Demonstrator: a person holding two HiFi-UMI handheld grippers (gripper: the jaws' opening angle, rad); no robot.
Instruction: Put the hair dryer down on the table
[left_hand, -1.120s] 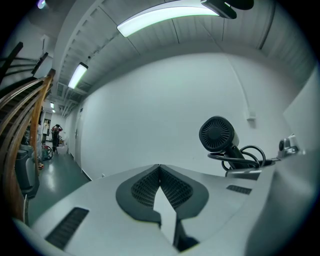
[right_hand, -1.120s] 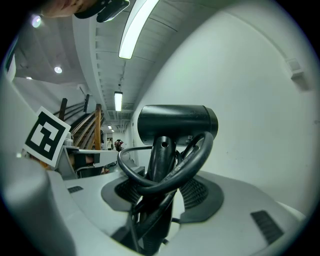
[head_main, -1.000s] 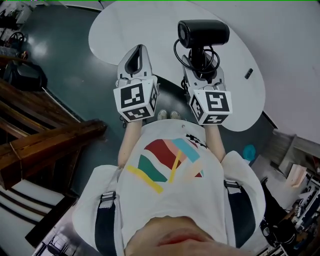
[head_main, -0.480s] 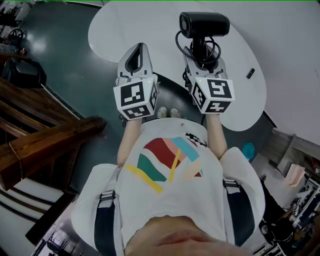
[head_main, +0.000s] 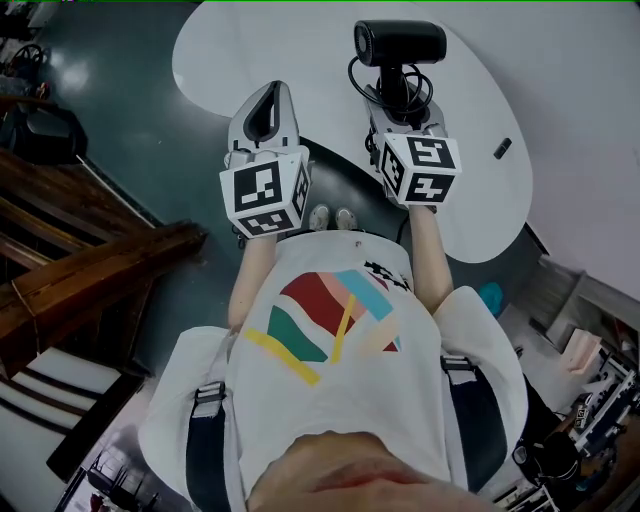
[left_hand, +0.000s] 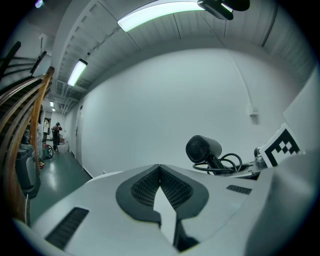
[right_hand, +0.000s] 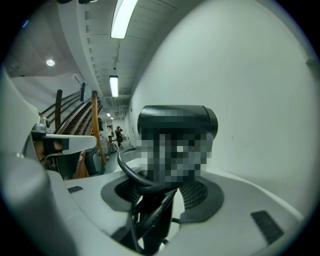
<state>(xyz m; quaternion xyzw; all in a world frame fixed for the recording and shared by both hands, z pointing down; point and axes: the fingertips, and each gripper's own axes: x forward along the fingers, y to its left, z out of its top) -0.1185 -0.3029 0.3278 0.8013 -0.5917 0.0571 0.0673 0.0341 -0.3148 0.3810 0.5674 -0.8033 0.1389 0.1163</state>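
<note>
A black hair dryer (head_main: 400, 42) stands upright in my right gripper (head_main: 402, 100), whose jaws are shut on its handle, with the black cable (head_main: 385, 95) looped around the handle. It hangs over the near part of the white oval table (head_main: 480, 200). In the right gripper view the dryer (right_hand: 175, 120) fills the middle, its handle between the right gripper's (right_hand: 160, 187) pads and partly under a mosaic patch. My left gripper (head_main: 274, 90) is held beside it to the left, shut with nothing in it. In the left gripper view its (left_hand: 160, 169) pads meet, and the dryer (left_hand: 203, 149) shows at the right.
A small dark object (head_main: 502, 148) lies on the table's right side. Dark green floor (head_main: 130, 130) lies left of the table, and a wooden stair rail (head_main: 90, 280) runs along the left. The person's shoes (head_main: 332, 217) stand at the table's near edge.
Both grippers have shifted slightly up and left in the head view, carrying the hair dryer a little farther over the table. The grip has not changed.
</note>
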